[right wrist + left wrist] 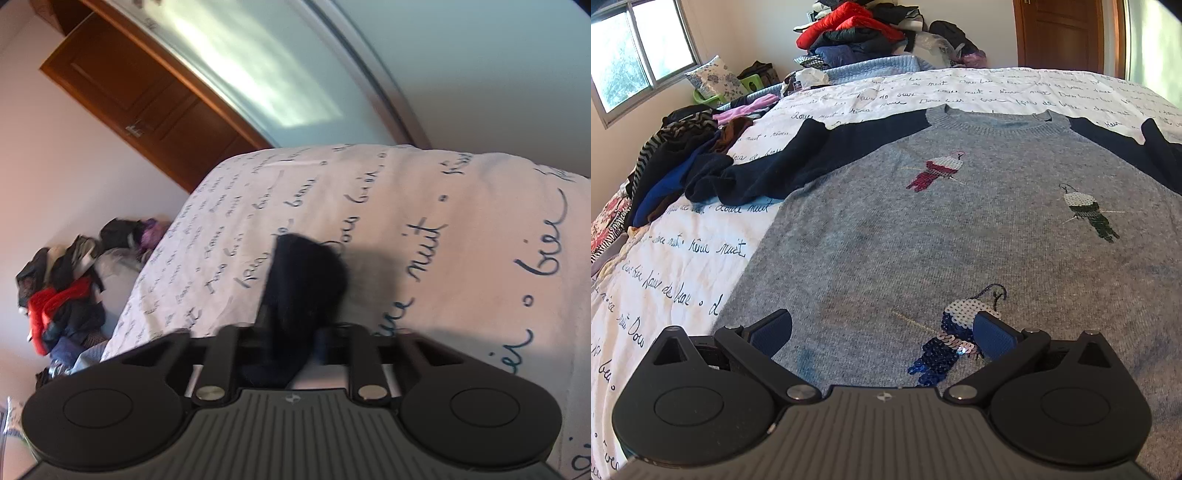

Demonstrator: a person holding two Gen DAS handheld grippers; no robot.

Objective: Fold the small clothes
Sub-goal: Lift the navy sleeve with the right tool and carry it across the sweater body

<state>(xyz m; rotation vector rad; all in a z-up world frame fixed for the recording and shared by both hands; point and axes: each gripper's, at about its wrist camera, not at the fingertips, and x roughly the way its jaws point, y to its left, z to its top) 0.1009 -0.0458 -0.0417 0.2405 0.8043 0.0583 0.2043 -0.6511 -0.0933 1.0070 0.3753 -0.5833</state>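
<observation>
A grey knit sweater (923,221) with navy sleeves and sequin parrots lies face up on the bed. Its left sleeve (768,170) is bunched at the cuff; the right sleeve (1160,155) runs off the right edge. My left gripper (882,332) is open, hovering just over the sweater's lower front, blue pads (993,338) wide apart. My right gripper (291,347) is shut on the navy sleeve cuff (303,280), held above the bedsheet; its fingertips are hidden by the cloth.
The bed has a white sheet with handwritten script (665,266). A heap of dark and striped clothes (672,155) lies at the left bed edge. A clothes pile (857,33) stands behind the bed. A wooden door (140,96) is beyond it.
</observation>
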